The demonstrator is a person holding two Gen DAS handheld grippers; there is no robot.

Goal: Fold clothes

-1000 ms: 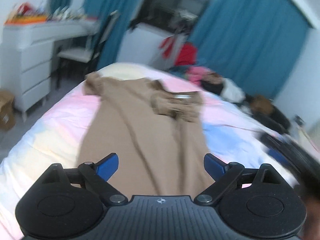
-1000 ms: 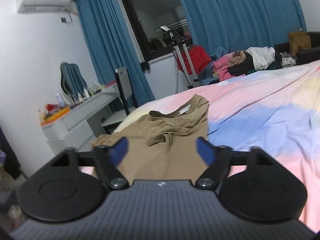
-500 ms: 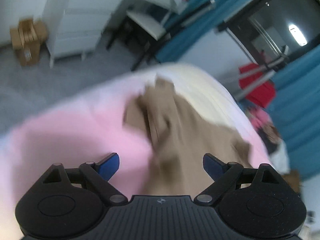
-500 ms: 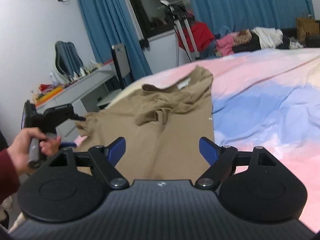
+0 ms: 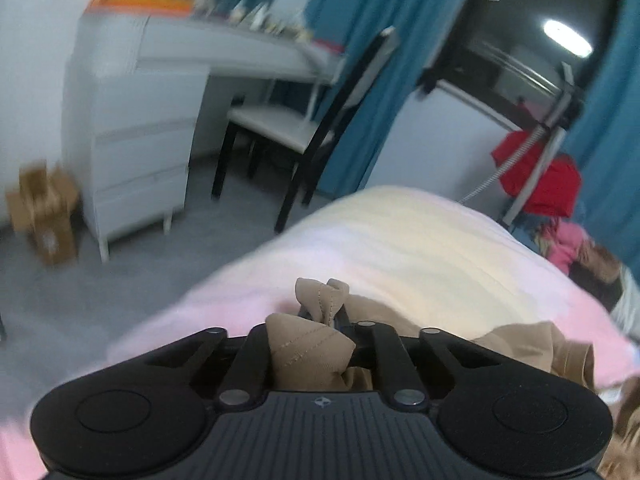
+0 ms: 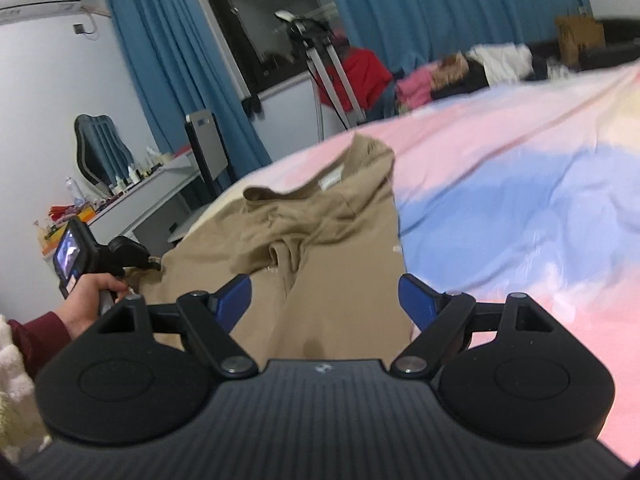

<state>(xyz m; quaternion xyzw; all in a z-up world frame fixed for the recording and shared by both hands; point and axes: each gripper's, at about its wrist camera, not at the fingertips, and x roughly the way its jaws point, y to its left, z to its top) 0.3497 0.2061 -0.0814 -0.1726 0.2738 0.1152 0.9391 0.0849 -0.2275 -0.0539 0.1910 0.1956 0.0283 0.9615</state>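
Observation:
A tan t-shirt [image 6: 320,248] lies spread on the pastel bedspread [image 6: 520,208], collar at the far end and one sleeve folded in over the chest. My left gripper [image 5: 326,314] is shut on the shirt's left sleeve [image 5: 316,340], which bunches up between the fingers. In the right wrist view the left gripper [image 6: 154,266] shows at the shirt's left edge, held by a hand. My right gripper [image 6: 324,300] is open and empty, just above the shirt's lower part.
A white dresser [image 5: 132,152] and a black-framed chair [image 5: 304,128] stand left of the bed. A cardboard box [image 5: 44,216] sits on the floor. A tripod [image 6: 328,68] and a pile of clothes [image 6: 460,72] are beyond the bed's far side.
My left gripper has moved to the shirt's left sleeve and shut on it. My right gripper has stayed open and come a little closer over the shirt.

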